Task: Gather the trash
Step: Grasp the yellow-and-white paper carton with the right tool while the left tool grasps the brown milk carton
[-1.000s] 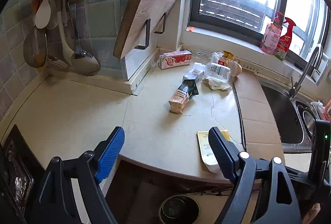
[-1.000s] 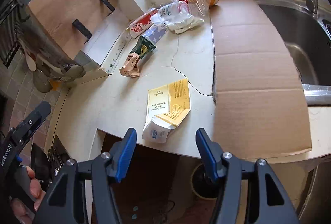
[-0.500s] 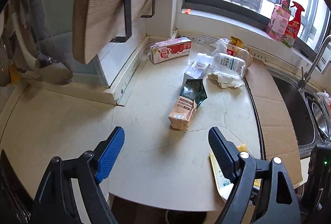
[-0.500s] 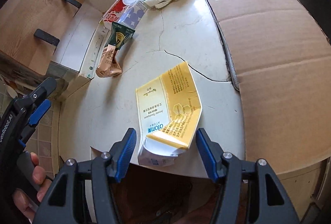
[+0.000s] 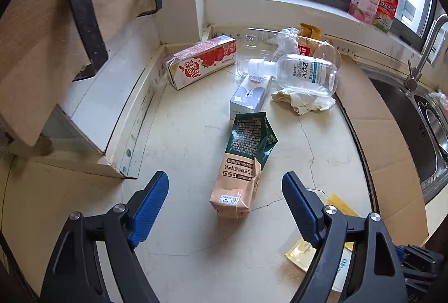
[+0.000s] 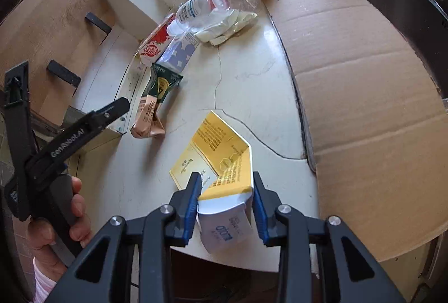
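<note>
Yellow carton (image 6: 224,179) at counter edge, clamped by right gripper (image 6: 226,200) | left gripper (image 5: 225,199) wide

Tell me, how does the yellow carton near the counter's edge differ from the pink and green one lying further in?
The yellow carton is squashed flat and splayed open, while the pink and green carton keeps more of its boxy shape. The right hand-held gripper has just been closing and now pinches the yellow carton's white end; the pink and green carton lies untouched ahead of the open left hand-held gripper. Both are crumpled cartons lying on the pale counter.
</note>
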`<action>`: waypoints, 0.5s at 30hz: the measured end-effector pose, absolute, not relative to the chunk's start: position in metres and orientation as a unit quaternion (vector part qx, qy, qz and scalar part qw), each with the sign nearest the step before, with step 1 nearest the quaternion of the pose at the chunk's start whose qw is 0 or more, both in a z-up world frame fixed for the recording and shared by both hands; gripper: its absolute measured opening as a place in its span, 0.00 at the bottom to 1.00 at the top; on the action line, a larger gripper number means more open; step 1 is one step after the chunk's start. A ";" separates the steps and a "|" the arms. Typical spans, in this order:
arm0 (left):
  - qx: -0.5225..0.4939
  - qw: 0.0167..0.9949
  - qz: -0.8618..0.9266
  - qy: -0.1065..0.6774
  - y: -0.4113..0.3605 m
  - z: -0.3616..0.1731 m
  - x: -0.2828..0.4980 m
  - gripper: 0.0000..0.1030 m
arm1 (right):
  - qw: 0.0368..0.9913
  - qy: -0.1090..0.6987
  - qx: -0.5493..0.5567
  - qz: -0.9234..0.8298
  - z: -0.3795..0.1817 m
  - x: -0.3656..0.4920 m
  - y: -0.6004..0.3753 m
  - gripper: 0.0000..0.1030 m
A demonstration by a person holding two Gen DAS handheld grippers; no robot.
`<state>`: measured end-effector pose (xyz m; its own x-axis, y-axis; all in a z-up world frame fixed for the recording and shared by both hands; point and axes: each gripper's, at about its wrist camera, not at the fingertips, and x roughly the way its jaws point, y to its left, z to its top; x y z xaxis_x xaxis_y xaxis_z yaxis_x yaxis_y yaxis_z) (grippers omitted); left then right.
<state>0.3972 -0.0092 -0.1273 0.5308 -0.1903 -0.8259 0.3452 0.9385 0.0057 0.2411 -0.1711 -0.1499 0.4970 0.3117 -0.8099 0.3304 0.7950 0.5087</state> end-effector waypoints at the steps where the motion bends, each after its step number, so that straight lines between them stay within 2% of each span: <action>1: 0.083 0.868 -0.154 0.464 -0.011 -0.131 0.403 0.79 | 0.805 0.497 0.322 -0.012 -0.149 0.242 -0.175 0.33; 11: 0.059 0.834 -0.173 0.520 -0.028 -0.165 0.446 0.77 | 0.816 0.475 0.324 -0.055 -0.133 0.241 -0.195 0.33; 12: 0.056 0.831 -0.178 0.525 -0.028 -0.167 0.447 0.72 | 0.817 0.474 0.324 -0.056 -0.132 0.241 -0.195 0.33; 14: 0.055 0.820 -0.185 0.538 -0.030 -0.174 0.448 0.38 | 0.817 0.473 0.326 -0.056 -0.131 0.238 -0.194 0.33; 15: 0.055 0.820 -0.184 0.539 -0.030 -0.175 0.447 0.38 | 0.817 0.473 0.326 -0.056 -0.131 0.236 -0.193 0.33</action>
<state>0.4473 -0.0302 -0.1752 0.3504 -0.2423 -0.9047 0.3603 0.9265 -0.1086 0.2363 -0.1928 -0.1307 0.5464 0.2165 -0.8090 0.4001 0.7812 0.4793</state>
